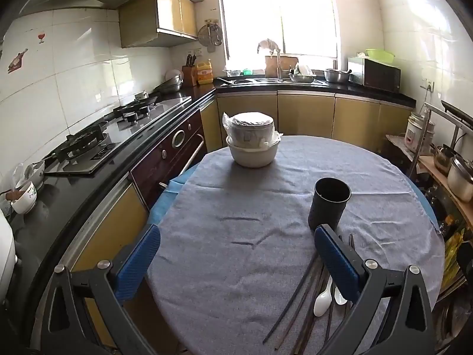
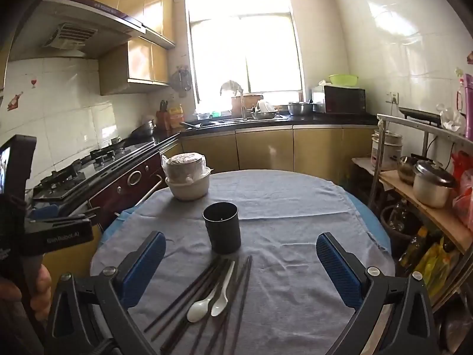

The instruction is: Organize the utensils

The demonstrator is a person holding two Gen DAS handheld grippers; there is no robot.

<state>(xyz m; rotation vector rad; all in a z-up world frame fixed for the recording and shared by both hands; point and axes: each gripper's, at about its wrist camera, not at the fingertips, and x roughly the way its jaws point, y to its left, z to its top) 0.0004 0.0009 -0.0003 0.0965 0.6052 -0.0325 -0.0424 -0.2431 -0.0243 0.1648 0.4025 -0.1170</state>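
Observation:
A black cylindrical holder (image 2: 221, 227) (image 1: 329, 202) stands upright and empty on the grey cloth of the round table (image 2: 295, 207) (image 1: 224, 236). In front of it lie several dark chopsticks (image 2: 189, 301) (image 1: 295, 304) and two white plastic spoons (image 2: 204, 303) (image 1: 323, 298). My right gripper (image 2: 241, 247) hangs open above the utensils, which lie between its blue pads. My left gripper (image 1: 236, 238) is open over bare cloth, its right finger (image 1: 337, 263) covering part of the utensil pile.
Stacked white bowls wrapped in plastic (image 1: 252, 140) (image 2: 187, 179) stand at the table's far side. A stove counter (image 1: 88, 159) runs along the left. A shelf with pots (image 2: 428, 189) stands on the right. A person's hand (image 2: 38, 290) holds the left gripper's body at the left edge.

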